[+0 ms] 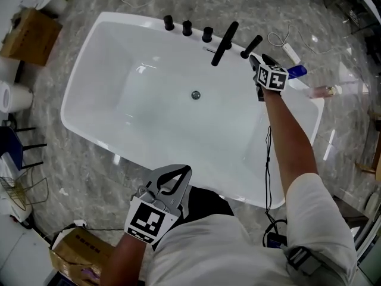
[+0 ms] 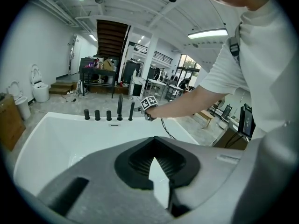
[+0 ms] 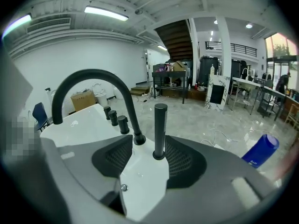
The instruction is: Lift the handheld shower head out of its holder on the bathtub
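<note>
- The left gripper had a pale grey shell with black ribbed pads lining its jaws.
- Behind those jaws sat a marker cube, black squares on white.
- The right gripper carried a matching cube.
- A thin black cable trailed back from the right gripper.
- Further back came a short white sleeve and a white T-shirt.
</note>
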Motion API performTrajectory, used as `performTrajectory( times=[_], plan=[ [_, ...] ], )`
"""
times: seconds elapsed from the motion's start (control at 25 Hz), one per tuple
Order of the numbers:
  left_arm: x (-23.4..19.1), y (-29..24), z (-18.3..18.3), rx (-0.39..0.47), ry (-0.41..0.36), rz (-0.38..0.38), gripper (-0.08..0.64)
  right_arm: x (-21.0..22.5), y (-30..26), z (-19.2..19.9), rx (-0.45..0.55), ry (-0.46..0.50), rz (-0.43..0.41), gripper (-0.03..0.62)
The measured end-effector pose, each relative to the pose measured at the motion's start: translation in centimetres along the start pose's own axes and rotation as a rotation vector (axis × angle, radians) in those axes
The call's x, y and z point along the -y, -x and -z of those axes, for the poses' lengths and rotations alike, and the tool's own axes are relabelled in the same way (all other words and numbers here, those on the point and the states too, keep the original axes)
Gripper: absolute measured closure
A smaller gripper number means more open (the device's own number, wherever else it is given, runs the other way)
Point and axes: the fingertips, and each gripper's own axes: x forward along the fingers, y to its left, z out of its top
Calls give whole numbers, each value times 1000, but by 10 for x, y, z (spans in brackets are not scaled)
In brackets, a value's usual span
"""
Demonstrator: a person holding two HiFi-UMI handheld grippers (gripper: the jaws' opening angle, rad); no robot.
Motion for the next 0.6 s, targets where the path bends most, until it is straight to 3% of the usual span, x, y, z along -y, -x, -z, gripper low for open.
performTrajectory(
  times=[0.6],
  plan=[
    [-28,-28,33,-53,64,7,552,30,-77,-4,-9,-77,52,344]
  ],
)
